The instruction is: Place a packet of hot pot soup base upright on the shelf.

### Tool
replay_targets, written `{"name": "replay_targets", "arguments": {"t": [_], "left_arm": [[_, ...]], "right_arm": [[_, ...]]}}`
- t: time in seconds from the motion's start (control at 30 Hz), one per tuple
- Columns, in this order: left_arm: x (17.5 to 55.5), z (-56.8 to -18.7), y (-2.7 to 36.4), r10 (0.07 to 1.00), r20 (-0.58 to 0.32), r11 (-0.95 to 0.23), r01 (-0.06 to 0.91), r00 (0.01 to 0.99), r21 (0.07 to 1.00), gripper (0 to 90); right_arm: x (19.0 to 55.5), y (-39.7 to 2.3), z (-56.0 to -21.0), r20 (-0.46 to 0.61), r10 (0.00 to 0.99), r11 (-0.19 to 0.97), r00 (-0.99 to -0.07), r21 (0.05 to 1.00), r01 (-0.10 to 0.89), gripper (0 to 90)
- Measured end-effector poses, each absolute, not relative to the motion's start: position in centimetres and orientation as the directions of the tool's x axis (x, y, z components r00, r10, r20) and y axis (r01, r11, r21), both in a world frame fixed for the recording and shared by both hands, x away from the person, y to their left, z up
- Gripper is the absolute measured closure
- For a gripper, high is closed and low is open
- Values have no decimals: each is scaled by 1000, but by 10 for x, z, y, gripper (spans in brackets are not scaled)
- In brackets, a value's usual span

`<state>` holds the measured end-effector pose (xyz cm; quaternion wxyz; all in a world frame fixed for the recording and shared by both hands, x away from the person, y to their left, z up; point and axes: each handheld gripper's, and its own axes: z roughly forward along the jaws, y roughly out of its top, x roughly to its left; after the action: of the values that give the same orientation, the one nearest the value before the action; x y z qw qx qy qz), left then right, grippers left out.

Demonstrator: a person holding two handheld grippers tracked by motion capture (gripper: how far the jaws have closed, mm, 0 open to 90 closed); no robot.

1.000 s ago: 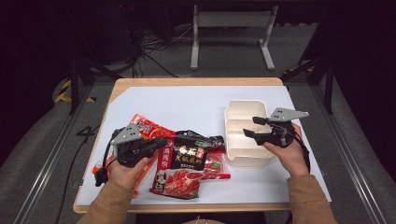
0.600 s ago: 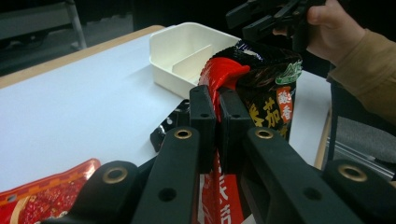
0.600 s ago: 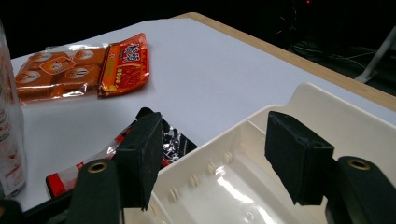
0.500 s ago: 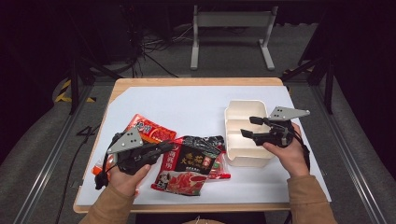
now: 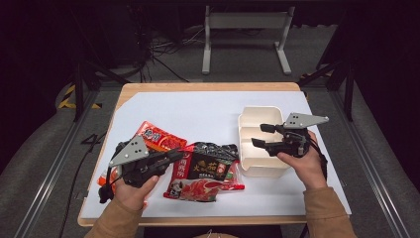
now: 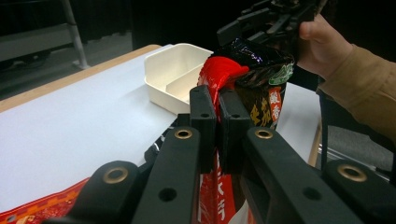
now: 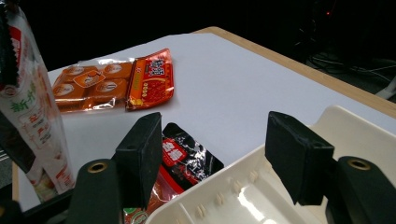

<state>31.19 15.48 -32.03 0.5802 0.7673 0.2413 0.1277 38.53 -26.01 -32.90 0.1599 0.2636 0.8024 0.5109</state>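
My left gripper [image 5: 174, 156] is shut on the edge of a red and black snack packet [image 5: 205, 166] and holds that edge up off the white table. In the left gripper view the jaws [image 6: 217, 105] pinch the packet's red rim, and the packet [image 6: 261, 70] stands upright beyond them. My right gripper [image 5: 261, 136] is open and hovers over a white two-compartment container [image 5: 257, 171]. Its jaws [image 7: 219, 149] hold nothing, and the container's rim [image 7: 261, 186] lies just below them.
A red packet [image 5: 161, 136] lies left of centre, and an orange packet [image 7: 86, 86] lies beside it [image 7: 152, 77]. Another black packet [image 7: 187, 158] lies against the container. The table's wooden edge [image 5: 208, 87] runs along the far side.
My left gripper has shifted slightly left and toward the person with the packet, raising its gripped edge. The right gripper has stayed over the container.
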Motion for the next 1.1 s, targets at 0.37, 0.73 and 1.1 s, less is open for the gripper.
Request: {"name": "replay_targets", "arguments": {"t": [0.37, 0.73, 1.1], "left_arm": [[315, -322, 160, 546, -113, -168, 241, 830, 956, 868], [316, -323, 159, 572, -99, -167, 233, 814, 958, 867], [314, -322, 157, 565, -111, -150, 233, 818, 961, 867]], "right_arm": [[372, -240, -312, 52, 499, 301, -865, 926, 229, 354], [359, -219, -303, 38, 455, 316, -890, 927, 201, 331], [350, -190, -307, 45, 397, 351, -917, 915, 197, 323]]}}
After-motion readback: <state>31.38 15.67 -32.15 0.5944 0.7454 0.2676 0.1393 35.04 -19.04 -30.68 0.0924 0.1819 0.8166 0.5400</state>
